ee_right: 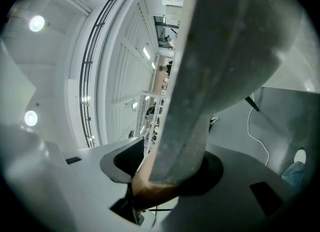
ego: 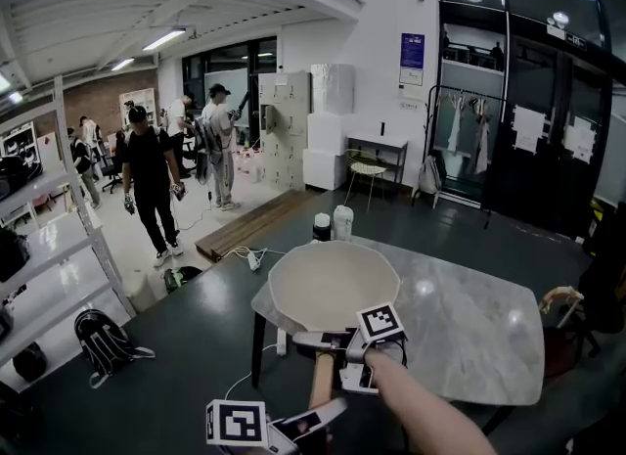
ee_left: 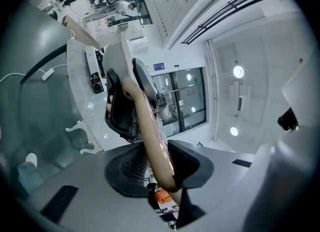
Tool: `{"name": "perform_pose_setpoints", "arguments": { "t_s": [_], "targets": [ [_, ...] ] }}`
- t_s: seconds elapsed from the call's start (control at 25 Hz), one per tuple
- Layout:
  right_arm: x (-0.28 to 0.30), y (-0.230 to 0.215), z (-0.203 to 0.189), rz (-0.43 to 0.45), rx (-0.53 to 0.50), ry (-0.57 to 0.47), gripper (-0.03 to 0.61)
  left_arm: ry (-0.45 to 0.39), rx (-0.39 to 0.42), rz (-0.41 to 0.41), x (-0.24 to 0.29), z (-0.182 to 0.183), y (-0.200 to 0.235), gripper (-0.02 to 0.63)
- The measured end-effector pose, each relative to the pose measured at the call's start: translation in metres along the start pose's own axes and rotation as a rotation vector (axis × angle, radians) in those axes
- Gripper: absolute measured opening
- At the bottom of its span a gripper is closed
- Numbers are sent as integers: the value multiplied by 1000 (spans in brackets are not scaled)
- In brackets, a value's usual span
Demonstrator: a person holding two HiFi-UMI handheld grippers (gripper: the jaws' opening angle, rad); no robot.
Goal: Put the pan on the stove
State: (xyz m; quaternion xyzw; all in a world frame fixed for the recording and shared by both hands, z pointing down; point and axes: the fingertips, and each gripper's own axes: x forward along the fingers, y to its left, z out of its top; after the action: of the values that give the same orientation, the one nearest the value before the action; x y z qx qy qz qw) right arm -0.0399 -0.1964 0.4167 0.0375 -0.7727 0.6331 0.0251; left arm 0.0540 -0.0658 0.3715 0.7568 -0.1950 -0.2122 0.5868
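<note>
The left gripper point(ego: 315, 422) is clenched on the far end of the pan's wooden handle point(ego: 321, 386). In its own view both dark pads press the tan wood from either side point(ee_left: 157, 168). The right gripper point(ego: 357, 345) grasps the same handle higher up, at the neck where wood meets metal, with its jaws set wider round that thicker part point(ee_right: 165, 171).

The pan point(ego: 333, 282) sits out in front of both grippers, over the near left corner of the table point(ego: 469, 326). No view shows whether its base touches the top. It is a pale cream pan with a shallow bowl, a faceted rim and nothing in it.

Only the head view shows that cream inside, along with the marbled table top, two bottles point(ego: 333, 223) at its far edge and people point(ego: 152, 174) standing well back in the room.

The right gripper view shows the other face of the pan point(ee_right: 225, 41). There the underside and neck are speckled grey and fill most of the picture, with a short stub of brown wood low between the pads.

The left gripper view shows the length of the handle point(ee_left: 150, 131). It runs as a smooth light-brown bar up from the jaws to the right gripper's black body, with the pan point(ee_left: 120, 56) seen edge-on beyond.
</note>
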Motion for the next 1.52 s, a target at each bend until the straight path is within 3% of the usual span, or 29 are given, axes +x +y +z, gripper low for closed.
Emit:
{"name": "perform_pose_setpoints", "arguments": {
  "t_s": [0.24, 0.4, 0.6, 0.84, 1.04, 1.32, 1.52],
  "targets": [
    [2, -13, 51, 3, 23, 18, 216, -3, 30, 67, 27, 46, 22, 127],
    [0, -22, 83, 4, 32, 33, 216, -36, -22, 26, 55, 69, 23, 129],
    [3, -36, 115, -1, 27, 41, 219, -50, 5, 64, 68, 99, 44, 129],
    [7, -42, 145, 11, 38, 18, 221, -62, -17, 42, 81, 127, 47, 129],
    [12, -53, 165, -4, 51, 6, 222, -40, -39, 39, 89, 144, 55, 129],
    [24, -76, 194, -13, 101, -44, 225, 27, -27, 120, 83, 180, 87, 129],
    [35, -95, 218, -24, 119, -77, 230, 57, -77, 68, 89, 205, 96, 129]
  ]
}}
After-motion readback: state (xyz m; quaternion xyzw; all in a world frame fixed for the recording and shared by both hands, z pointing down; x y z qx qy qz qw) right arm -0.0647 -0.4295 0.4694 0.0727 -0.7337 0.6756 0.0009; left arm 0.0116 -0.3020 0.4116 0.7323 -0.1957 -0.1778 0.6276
